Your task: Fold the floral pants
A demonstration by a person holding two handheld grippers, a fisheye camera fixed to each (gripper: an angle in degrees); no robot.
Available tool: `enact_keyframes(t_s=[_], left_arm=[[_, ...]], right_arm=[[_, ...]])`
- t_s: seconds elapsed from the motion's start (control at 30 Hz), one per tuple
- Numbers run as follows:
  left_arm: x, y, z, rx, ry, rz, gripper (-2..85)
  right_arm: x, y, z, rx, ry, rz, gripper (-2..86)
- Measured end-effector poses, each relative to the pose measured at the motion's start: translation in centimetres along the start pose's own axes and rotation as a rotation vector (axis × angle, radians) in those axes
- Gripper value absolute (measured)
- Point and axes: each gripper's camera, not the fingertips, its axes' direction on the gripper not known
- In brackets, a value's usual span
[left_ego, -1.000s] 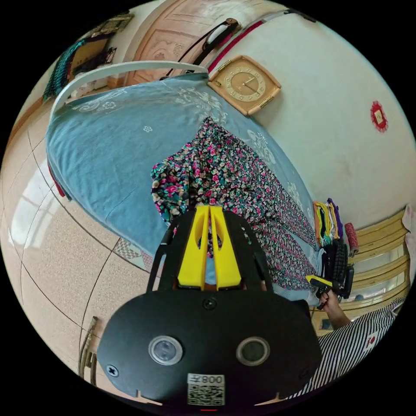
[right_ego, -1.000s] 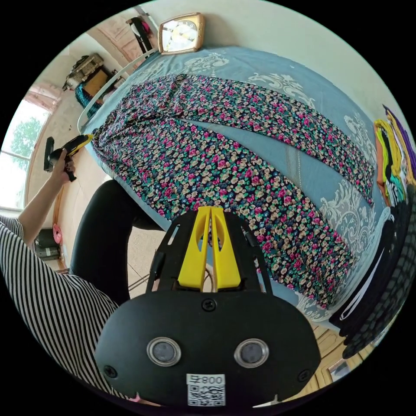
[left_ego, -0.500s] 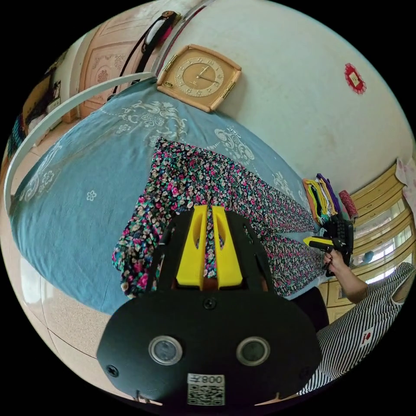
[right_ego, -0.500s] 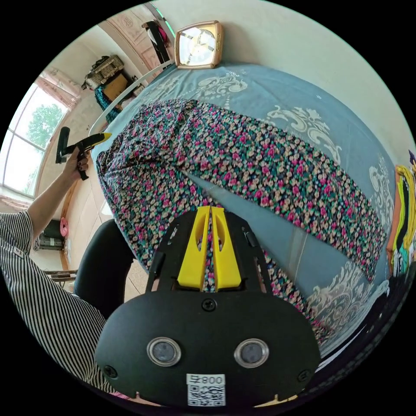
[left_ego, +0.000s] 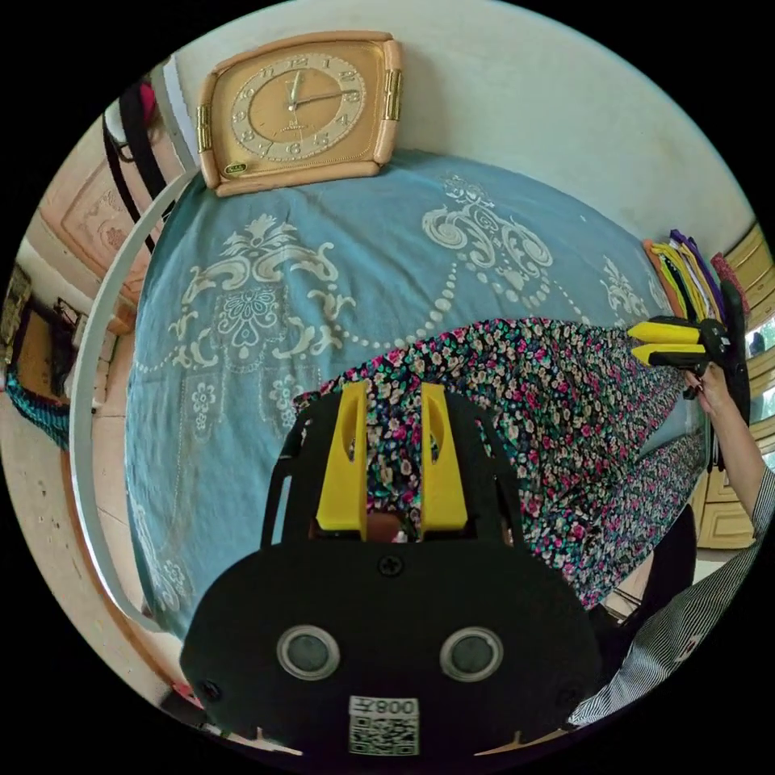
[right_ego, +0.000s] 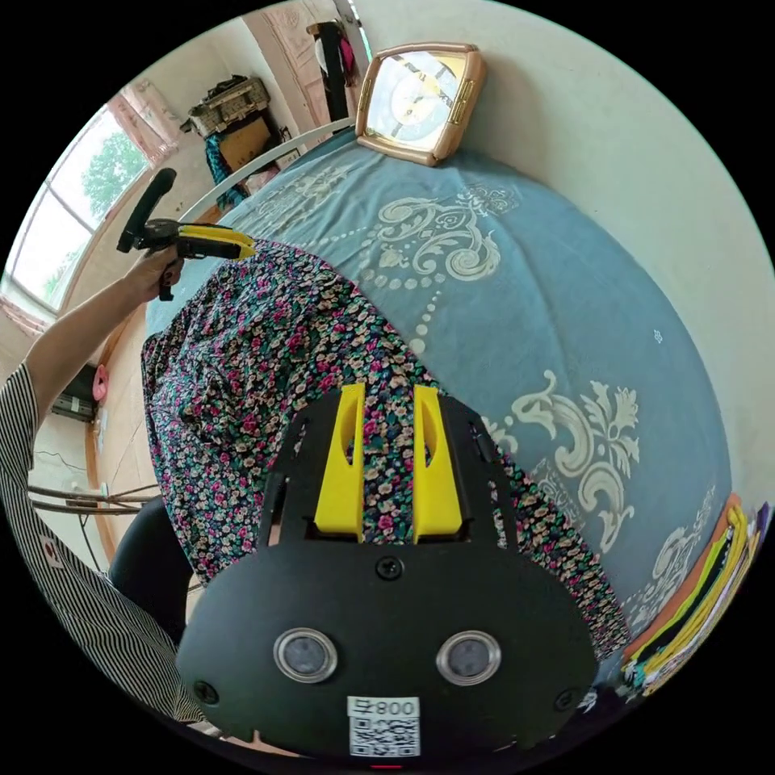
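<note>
Floral pants (left_ego: 557, 404) lie along the near side of the bed (left_ego: 266, 266), on a blue bedspread with pale scrollwork. One leg looks folded over the other, the fabric doubled and rumpled; part of it hangs over the bed's edge toward the person.

Left gripper (left_ego: 390, 391): yellow jaws parted, a gap between them, floral cloth showing in that gap. Whether the tips touch the cloth, cannot tell. Seen from the right gripper view, the same gripper (right_ego: 242, 244) sits at the far end of the pants, held in a hand (right_ego: 153, 270), its jaws a little apart.

Right gripper (right_ego: 387, 395): jaws likewise spread, poised over the pants with cloth visible between them, not pinching it. In the left gripper view it (left_ego: 638, 343) hovers at the other end of the garment, jaws separated.

A striped sleeve (right_ego: 48, 500) shows at the frame's edge. A square clock (left_ego: 295, 109) leans against the wall at the bed's back. A stack of coloured folded clothes (right_ego: 694, 597) rests at one end of the bed.
</note>
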Motion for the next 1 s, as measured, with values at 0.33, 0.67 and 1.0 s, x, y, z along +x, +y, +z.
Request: enact_keyframes(t_s=[0.33, 0.67, 1.0], left_arm=[[-0.9, -6.0, -0.8, -0.162, -0.131, 0.074, 9.4], [-0.8, -7.4, -3.5, -0.167, -0.097, 0.097, 1.7], [-0.9, -4.0, -9.8, -0.047, -0.117, 0.081, 0.6]], right_arm=[[-1.1, -8.8, 1.3, -0.097, 0.101, -0.101, 9.5], [-2.6, -11.2, -1.1, -0.113, 0.147, -0.091, 4.6], [-5.0, -11.1, -7.5, -0.083, 0.147, -0.072, 0.6]])
